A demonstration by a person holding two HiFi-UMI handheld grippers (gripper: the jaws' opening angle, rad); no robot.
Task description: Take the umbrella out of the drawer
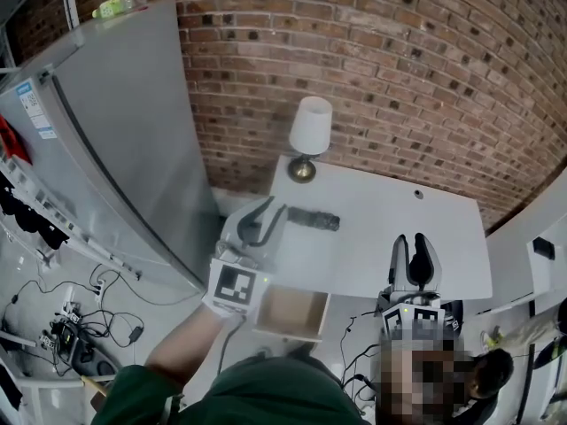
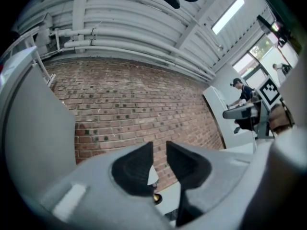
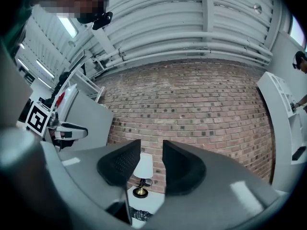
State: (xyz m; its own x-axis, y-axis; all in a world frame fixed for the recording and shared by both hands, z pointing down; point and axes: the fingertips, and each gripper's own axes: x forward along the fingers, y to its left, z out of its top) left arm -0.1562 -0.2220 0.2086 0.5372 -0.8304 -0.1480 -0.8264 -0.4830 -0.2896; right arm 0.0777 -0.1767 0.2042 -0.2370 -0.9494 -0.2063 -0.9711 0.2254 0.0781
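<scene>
1. L gripper (image 2: 159, 146): jaws pinched to a slit, nothing in between, only red brick wall (image 1: 399, 78) seen thru the gap. Clenched on air.
2. R gripper (image 3: 151, 145): jaws nearly together too, empty. The white-shade lamp on a brass base (image 1: 310, 131) shows thru its slit, well beyond it.
3. Task thing: the dark folded umbrella (image 1: 313, 220) lies flat on the white desk (image 1: 399, 228), in front of the lamp, outside the drawer. L gripper tips sit just beside its left end; contact or not, can't tell.
4. Wood-lined drawer w/ white front (image 1: 292, 312) stands pulled out at the desk's near edge, below the L gripper. The inside on show is bare.
5. R gripper hangs at the desk's near edge, right of the drawer, well apart from the umbrella.
6. Room: desktop right of the umbrella is open. The back edge meets the wall. The left edge runs close to a tall grey cabinet (image 1: 124, 140), so it's tight that side.
7. Writing: blue-white sticker (image 1: 37, 109) on the cabinet, print too small to read. Black-and-white square marker on the L gripper's cube (image 1: 235, 289), pattern only, no words.
</scene>
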